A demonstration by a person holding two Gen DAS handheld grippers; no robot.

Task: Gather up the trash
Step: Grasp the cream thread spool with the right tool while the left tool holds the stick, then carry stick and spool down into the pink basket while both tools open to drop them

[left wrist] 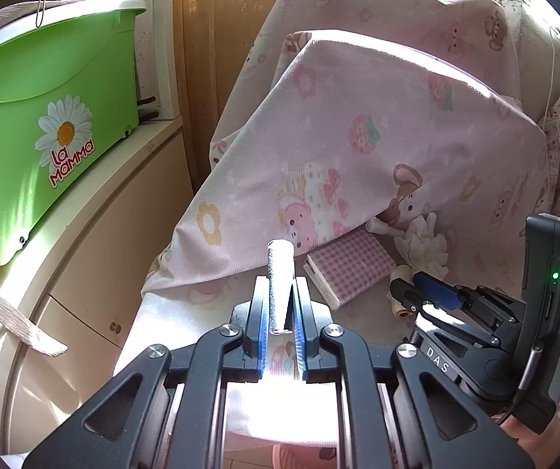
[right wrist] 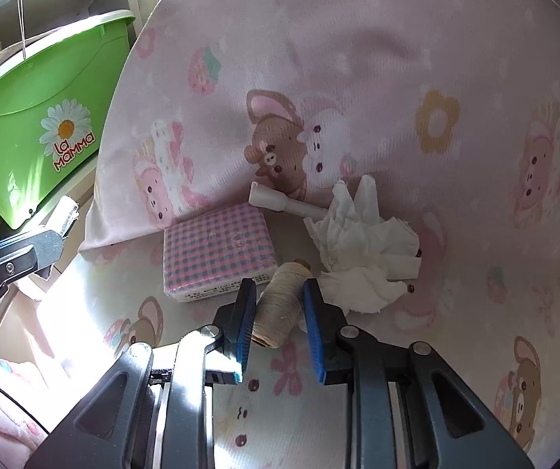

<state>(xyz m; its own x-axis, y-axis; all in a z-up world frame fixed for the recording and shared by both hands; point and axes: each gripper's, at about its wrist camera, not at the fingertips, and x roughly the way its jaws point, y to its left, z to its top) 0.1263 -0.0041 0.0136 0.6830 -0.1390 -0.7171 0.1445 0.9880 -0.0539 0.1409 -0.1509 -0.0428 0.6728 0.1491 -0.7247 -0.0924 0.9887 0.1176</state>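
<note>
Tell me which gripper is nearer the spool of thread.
Right. The right gripper has the spool of thread between its fingers; the left gripper sits off to its left, holding a white stick.

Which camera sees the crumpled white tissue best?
The right wrist view: the crumpled white tissue lies whole and close, just beyond the tongs. The left wrist view shows it small and far, partly behind the other gripper.

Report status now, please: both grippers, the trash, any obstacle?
Left gripper shut on foil roll. Right gripper astride thread spool, contact unclear. Crumpled tissue beside.
</note>
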